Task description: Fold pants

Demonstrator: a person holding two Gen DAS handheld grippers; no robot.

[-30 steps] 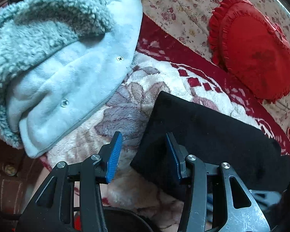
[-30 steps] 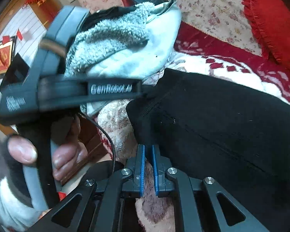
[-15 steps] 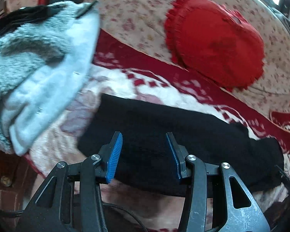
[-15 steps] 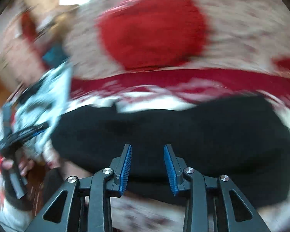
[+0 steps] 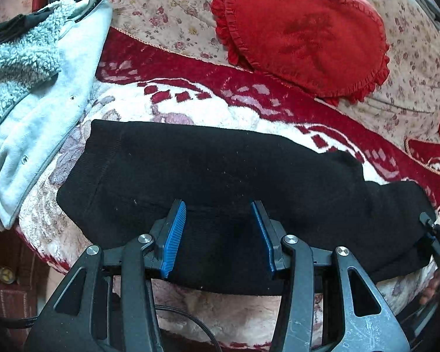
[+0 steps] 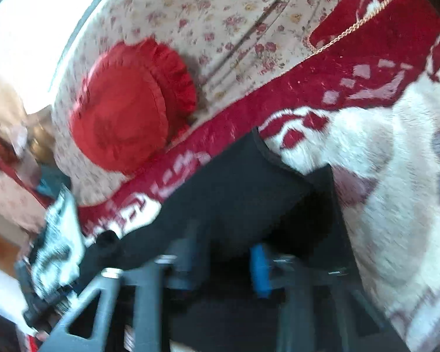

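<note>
Pants (image 5: 225,182) lie folded in a long black band across your blanket (image 5: 190,108), the near edge by its front.

Your left gripper (image 5: 220,231) hangs spread above that edge, gripping nothing. A jacket (image 5: 44,88) crowds the left end; the cushion (image 5: 302,29) sits well apart behind. The blurred right view shows your right gripper (image 6: 222,267) spread over the pants' end.

We see a bed covered by a plush red-and-white patterned blanket (image 5: 190,108). On it at 6 o'clock lie the long black folded pants (image 5: 220,170), spread crosswise. At 9 o'clock a pale blue fleece-lined jacket (image 5: 35,94) overlaps the blanket's edge. At 1 o'clock a red ruffled heart-shaped cushion (image 5: 302,32) rests on the floral bedcover (image 5: 161,8).
</note>
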